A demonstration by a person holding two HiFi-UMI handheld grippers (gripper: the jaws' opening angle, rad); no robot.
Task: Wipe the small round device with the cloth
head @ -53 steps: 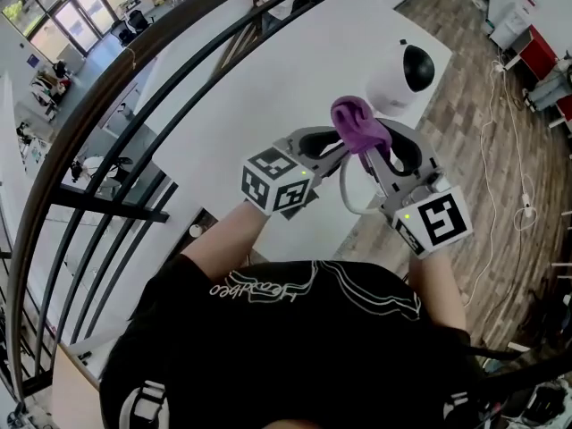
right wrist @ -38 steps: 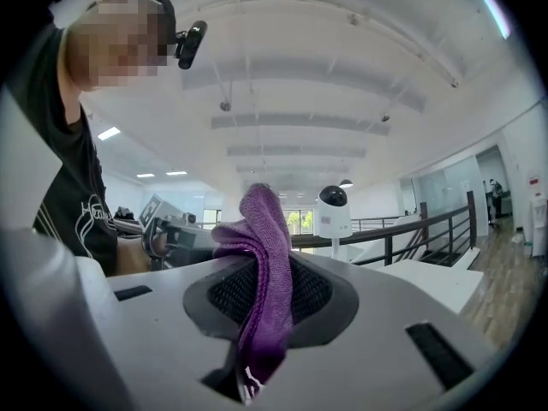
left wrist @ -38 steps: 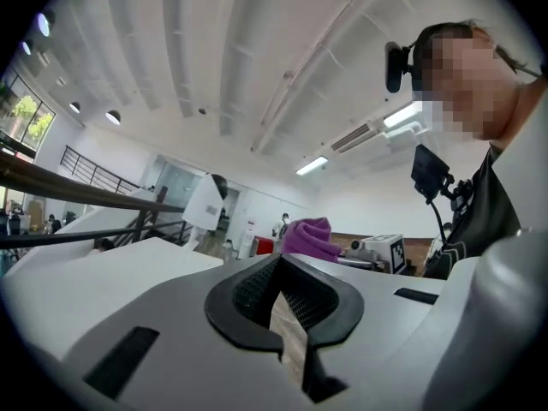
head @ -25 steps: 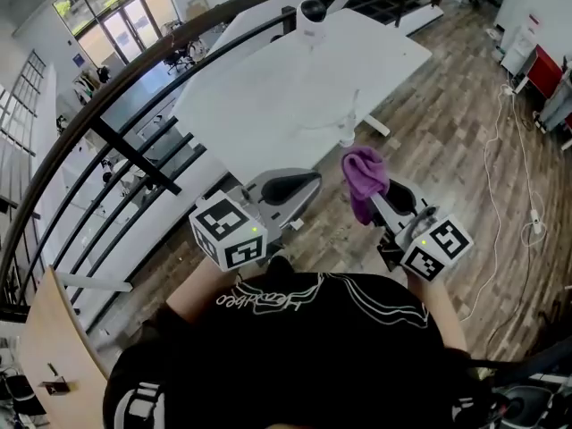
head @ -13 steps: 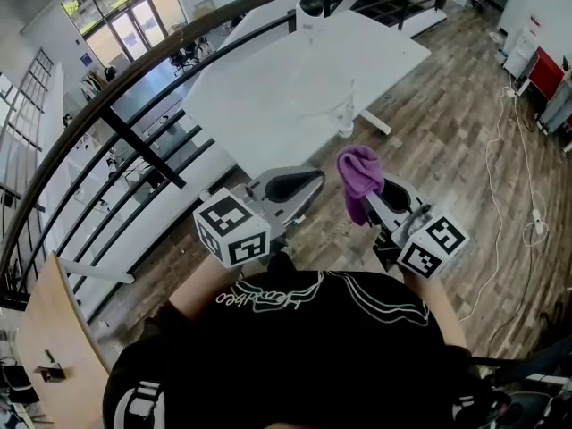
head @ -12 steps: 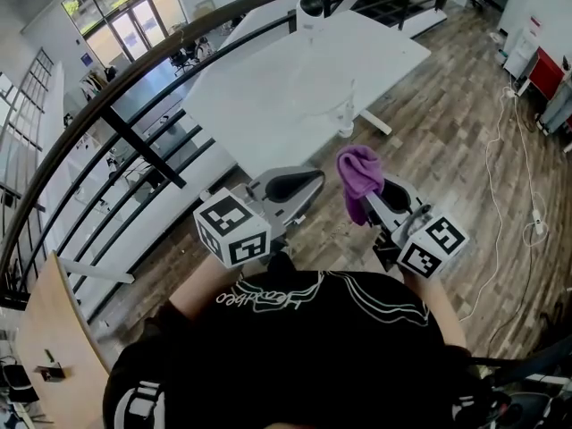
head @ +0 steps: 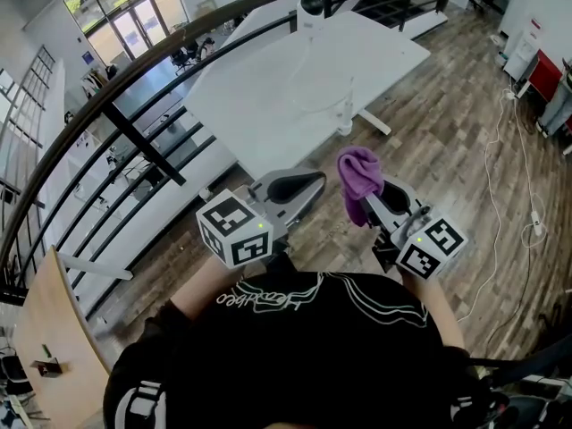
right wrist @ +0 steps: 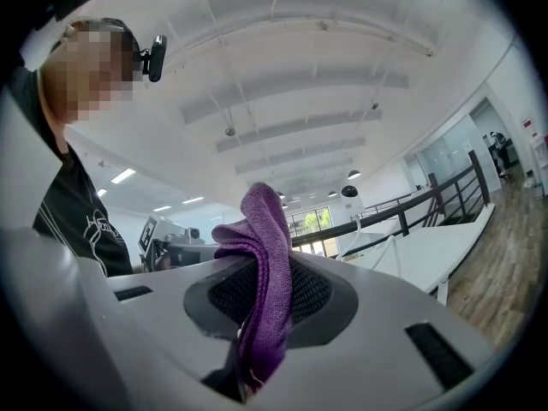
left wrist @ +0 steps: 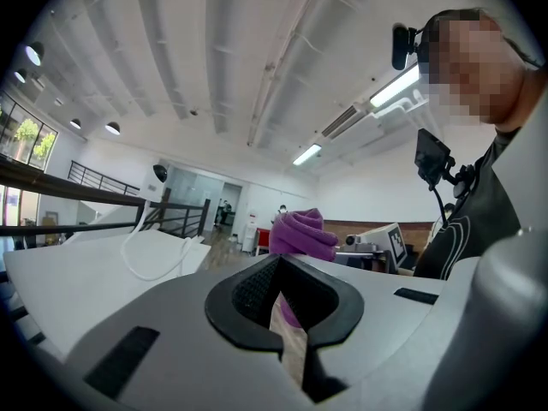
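The small round device (head: 310, 9), white with a black dome, stands at the far end of the white table (head: 268, 96), well away from both grippers. It shows far off in the left gripper view (left wrist: 160, 174) and in the right gripper view (right wrist: 349, 192). My right gripper (head: 368, 195) is held close to my chest, shut on a purple cloth (head: 358, 177) that sticks up out of its jaws (right wrist: 265, 272). My left gripper (head: 313, 181) hangs beside it at the same height, jaws together and nothing in them (left wrist: 281, 268). From there the cloth (left wrist: 301, 234) shows just beyond its tips.
A white cable (head: 332, 105) lies looped on the table. A black railing (head: 134, 137) runs along the left, with a drop to a lower floor behind it. Wood flooring (head: 447, 141) lies to the right, with a thin cord (head: 497, 150) and a red cabinet (head: 547, 70).
Two seconds ago both grippers and the cloth were right by the device. Since then I stand back from the table. Over the last half second almost nothing has moved.
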